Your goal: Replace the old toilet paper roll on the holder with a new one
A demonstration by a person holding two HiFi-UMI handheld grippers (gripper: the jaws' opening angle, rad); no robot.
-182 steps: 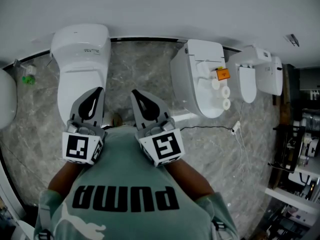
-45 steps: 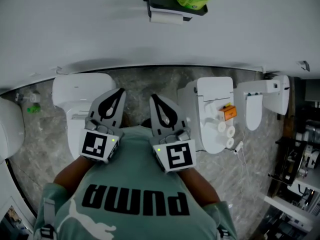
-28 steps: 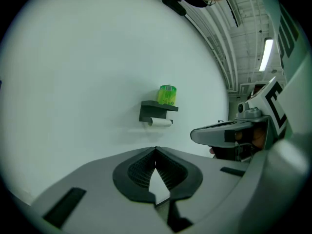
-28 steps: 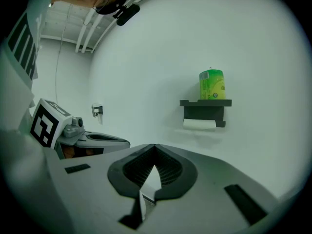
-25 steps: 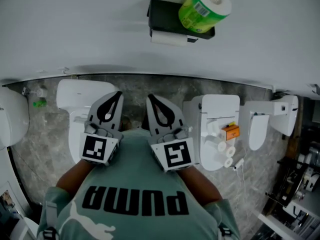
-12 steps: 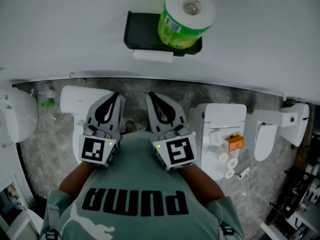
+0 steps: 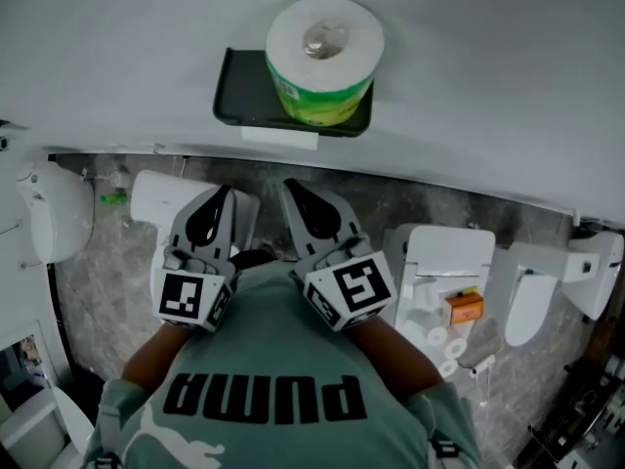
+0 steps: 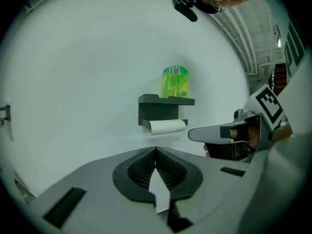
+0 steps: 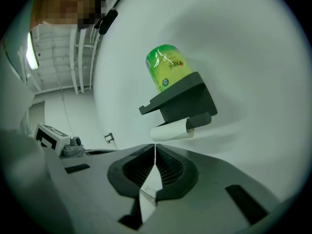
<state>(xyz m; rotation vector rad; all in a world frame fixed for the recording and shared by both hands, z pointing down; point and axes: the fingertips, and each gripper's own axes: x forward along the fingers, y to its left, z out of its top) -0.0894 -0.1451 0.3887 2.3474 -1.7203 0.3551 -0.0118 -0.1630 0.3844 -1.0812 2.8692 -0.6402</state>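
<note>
we hold left hand-held gripper (image 7: 221,195) and right hand-held gripper (image 7: 290,188) side by side, low before white wall (image 7: 117,27), well apart from holder (image 7: 242,94). both pairs of jaws pressed together, nothing between them. green-wrapped new roll (image 7: 322,52) stands upright on top of black holder, toward its right end. old roll (image 7: 280,138), slim, hangs just beneath it.

Left gripper (image 7: 217,206) and right gripper (image 7: 294,199) are held side by side at chest height, pointed forward. Both jaw pairs are pressed together, nothing between them.
</note>
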